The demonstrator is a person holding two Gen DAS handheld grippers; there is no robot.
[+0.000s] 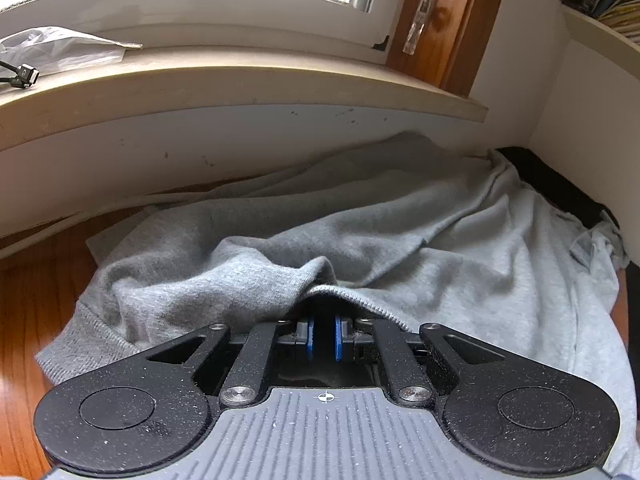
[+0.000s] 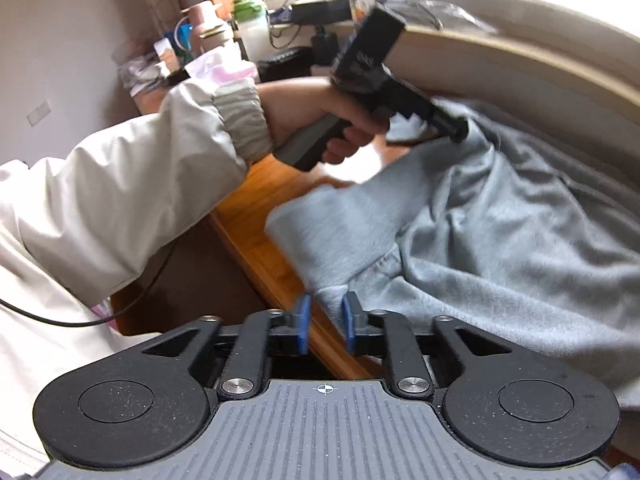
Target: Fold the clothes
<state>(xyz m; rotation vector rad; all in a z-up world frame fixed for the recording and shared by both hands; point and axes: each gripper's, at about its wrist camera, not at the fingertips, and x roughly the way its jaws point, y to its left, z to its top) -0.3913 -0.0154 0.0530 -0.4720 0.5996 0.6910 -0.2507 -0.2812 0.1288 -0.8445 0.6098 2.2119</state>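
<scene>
A grey sweatshirt [image 1: 400,240] lies crumpled on the wooden table [image 1: 32,300] below the window sill. My left gripper [image 1: 325,314] is shut on a fold of it, and the cloth drapes over the blue pads and hides the fingertips. The right wrist view shows that left gripper [image 2: 460,130] in a hand, its tip buried in the sweatshirt [image 2: 500,240] near the wall. My right gripper [image 2: 327,314] stands open at the table's front edge. A corner of the garment's ribbed hem [image 2: 334,294] lies just ahead of the gap, and the pads do not press on it.
The window sill [image 1: 240,80] overhangs the table's back and carries a plastic bag [image 1: 60,48] and a cable plug [image 1: 24,76]. A dark object [image 1: 552,184] sits in the right corner. Bottles and clutter [image 2: 248,32] crowd the far end. A person's pale sleeve [image 2: 120,184] crosses the left.
</scene>
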